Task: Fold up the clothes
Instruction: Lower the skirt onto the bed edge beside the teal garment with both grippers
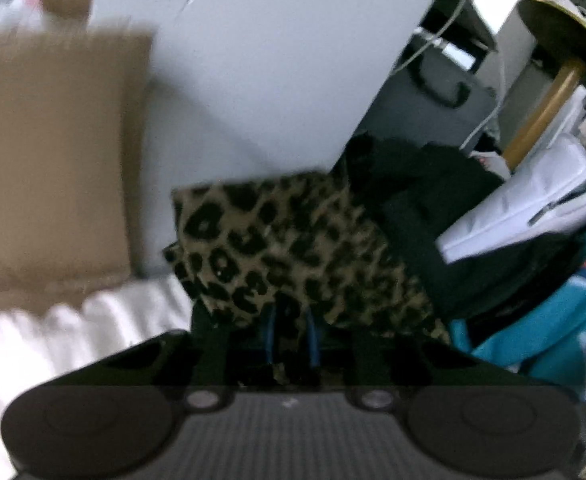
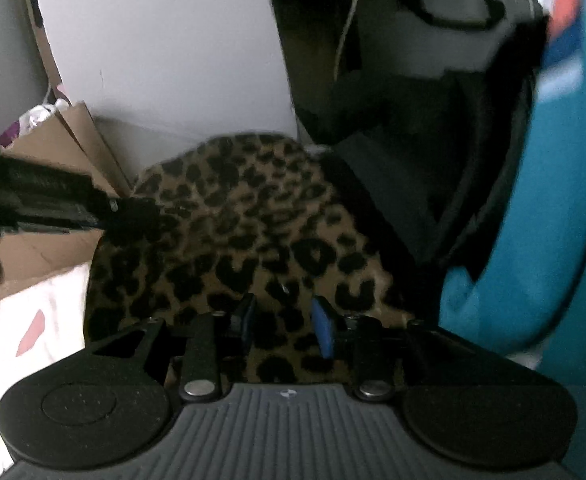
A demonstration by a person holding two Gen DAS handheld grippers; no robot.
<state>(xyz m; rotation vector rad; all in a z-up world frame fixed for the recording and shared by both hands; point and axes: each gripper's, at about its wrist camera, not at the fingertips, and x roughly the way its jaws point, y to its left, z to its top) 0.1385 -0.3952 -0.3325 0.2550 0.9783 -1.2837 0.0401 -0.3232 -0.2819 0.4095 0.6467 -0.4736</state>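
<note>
White bedding (image 1: 73, 320) lies under a leopard cloth (image 1: 293, 248), with a pale wall (image 1: 253, 60) behind. Left gripper (image 1: 291, 332) has its blue pads close together, pinching a fold of the cloth at its near edge. Right gripper (image 2: 285, 320) stands spread above the cloth's near part, pads not pressing it. Cardboard box (image 1: 45, 152) sits to the left, dark clothes (image 1: 433, 200) and a teal garment (image 2: 553, 220) to the right.

One leopard-print cloth (image 2: 229, 240), one teal cloth (image 2: 553, 240), one brown cardboard box (image 1: 49, 152), and two hand-held grippers: left (image 1: 291, 330), right (image 2: 287, 320).
</note>
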